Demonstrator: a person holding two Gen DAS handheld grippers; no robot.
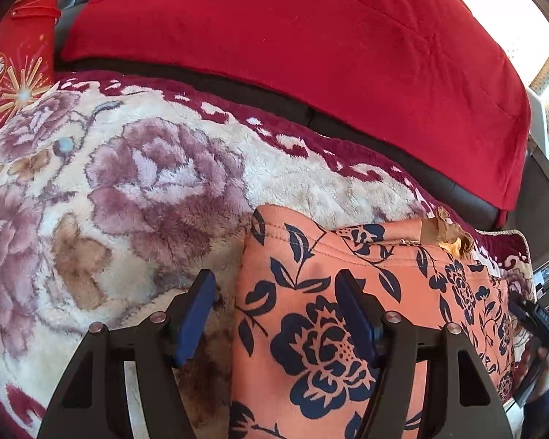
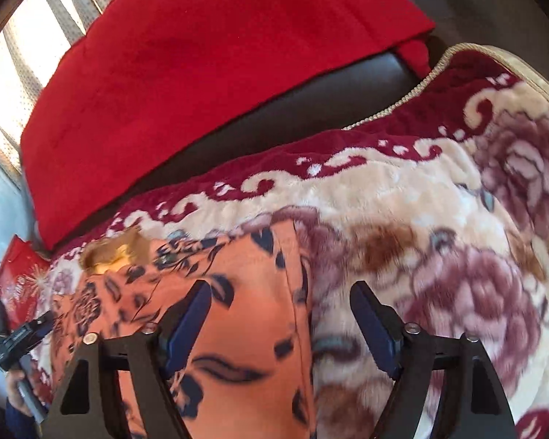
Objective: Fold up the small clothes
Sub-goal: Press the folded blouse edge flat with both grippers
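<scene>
An orange garment (image 1: 347, 292) printed with dark blue flowers lies flat on a fluffy cream blanket with purple roses (image 1: 146, 183). In the left wrist view my left gripper (image 1: 276, 285) hangs open above the garment's left edge, one finger over the blanket, the other over the cloth, nothing between the pads. In the right wrist view the same orange garment (image 2: 238, 292) fills the lower left, and my right gripper (image 2: 280, 296) stands open over its right edge with nothing gripped. A tan, frilly piece (image 1: 452, 234) shows at the garment's far end.
A red cushion cover (image 1: 292, 55) lies over a dark sofa back (image 1: 267, 98) behind the blanket. A red snack box (image 1: 14, 73) stands at the far left. The other hand-held gripper (image 1: 538, 322) and a hand show at the right edge; the fluffy blanket (image 2: 439, 237) spreads right.
</scene>
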